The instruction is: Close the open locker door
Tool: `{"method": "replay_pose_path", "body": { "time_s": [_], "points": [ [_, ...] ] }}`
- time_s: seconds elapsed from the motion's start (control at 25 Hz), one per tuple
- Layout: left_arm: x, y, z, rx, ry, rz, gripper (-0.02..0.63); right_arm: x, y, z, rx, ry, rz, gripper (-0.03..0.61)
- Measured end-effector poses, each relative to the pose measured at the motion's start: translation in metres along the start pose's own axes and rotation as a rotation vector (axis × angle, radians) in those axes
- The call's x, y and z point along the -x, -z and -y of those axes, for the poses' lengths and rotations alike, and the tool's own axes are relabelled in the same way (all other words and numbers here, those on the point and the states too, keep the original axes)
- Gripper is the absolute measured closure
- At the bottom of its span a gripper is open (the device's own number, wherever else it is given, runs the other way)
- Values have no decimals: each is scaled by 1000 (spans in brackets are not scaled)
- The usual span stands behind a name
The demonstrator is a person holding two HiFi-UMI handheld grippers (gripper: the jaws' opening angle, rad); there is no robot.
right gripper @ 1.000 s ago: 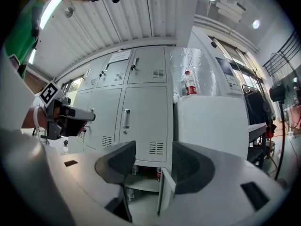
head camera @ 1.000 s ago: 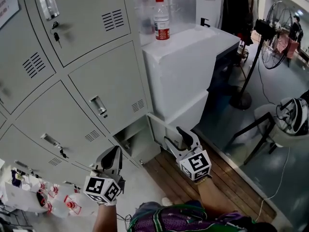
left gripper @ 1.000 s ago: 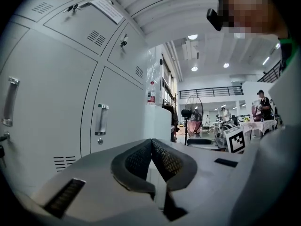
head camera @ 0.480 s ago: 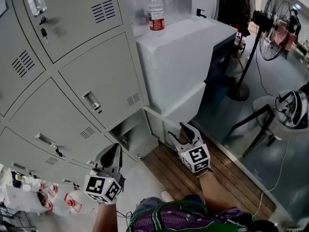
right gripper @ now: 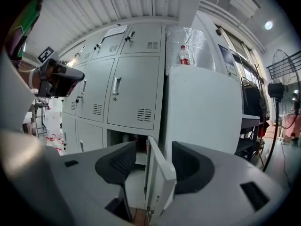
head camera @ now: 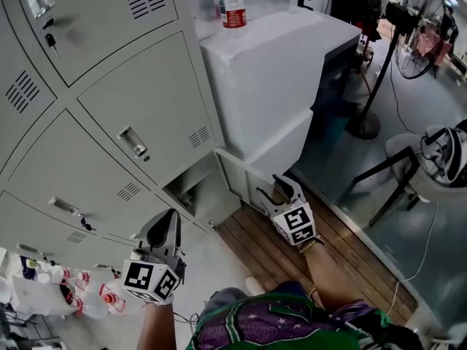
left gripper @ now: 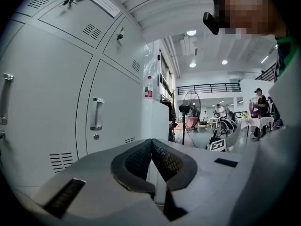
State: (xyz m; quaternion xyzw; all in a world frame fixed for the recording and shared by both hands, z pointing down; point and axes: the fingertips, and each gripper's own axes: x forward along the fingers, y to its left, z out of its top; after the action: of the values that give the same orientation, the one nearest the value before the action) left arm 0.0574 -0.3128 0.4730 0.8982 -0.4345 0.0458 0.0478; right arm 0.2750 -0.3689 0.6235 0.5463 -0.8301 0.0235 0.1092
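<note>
Two-handed: holding right tongs [head camera: 271,189] half open around the edge of the open locker door [right gripper: 157,182], low against the white cabinet [head camera: 277,79]; holding left tongs [head camera: 169,221] pinched together, empty, left of that cabinet.

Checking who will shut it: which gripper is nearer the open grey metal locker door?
Right. The right gripper is at the open grey metal locker door, whose edge stands between its parted jaws; the left gripper, shut, is further left, facing closed lockers.
</note>
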Motion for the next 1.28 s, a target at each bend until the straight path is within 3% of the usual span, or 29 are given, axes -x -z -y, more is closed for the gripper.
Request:
{"method": "replay_pose_path", "body": {
  "time_s": [0.72,1.28],
  "points": [
    [-20,-14,14,-17,13,2,592,-43,62,20,-10,-25,-119,367],
    [-29,-11,12,-22,5,-18,592,-53,70,32,-35,-17,-121,390]
  ]
}}
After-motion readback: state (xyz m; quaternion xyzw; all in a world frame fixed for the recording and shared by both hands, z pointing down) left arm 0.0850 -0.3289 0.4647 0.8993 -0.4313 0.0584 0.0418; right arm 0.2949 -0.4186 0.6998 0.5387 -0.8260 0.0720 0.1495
